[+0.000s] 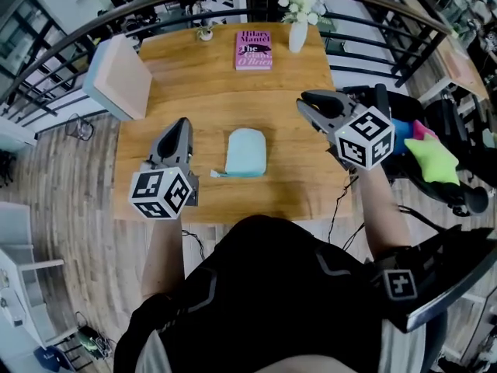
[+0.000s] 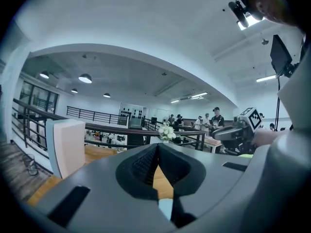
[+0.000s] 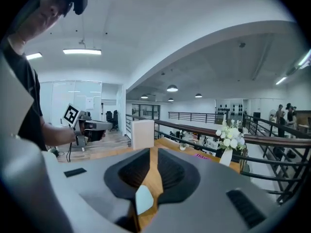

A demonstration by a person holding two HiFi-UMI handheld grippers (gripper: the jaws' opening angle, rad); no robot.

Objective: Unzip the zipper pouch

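**Head view:** pale-blue zipper pouch [image 1: 246, 152] lies flat at ctr of frame on the wooden counter [image 1: 194, 92], w/ a small tab sticking out at its lower-left corner; whether the zip is run open cannot be told. Left tongs [image 1: 184, 122], marker cube at lower left, sit just left of the pouch in the frame and do not touch it. Right tongs [image 1: 304, 101], marker cube at right, sit to the pouch's upper right, also apart from it. **Left gripper view:** tips of left tongs are clenched together near frame ctr, nothing between them; a sliver of the pouch shows low in the frame through the hollow below the tips. **Right gripper view:** right tongs are released, tips a narrow slit apart w/ only counter wood seen through it, nothing grasped; the pouch again shows low in the hollow. **Far edge of counter, top of head view:** pink book [image 1: 254, 50], white vase [image 1: 298, 34] w/ white flowers, small potted plant [image 1: 205, 32]. **Upper left:** pale box [image 1: 116, 76] at the counter's corner.
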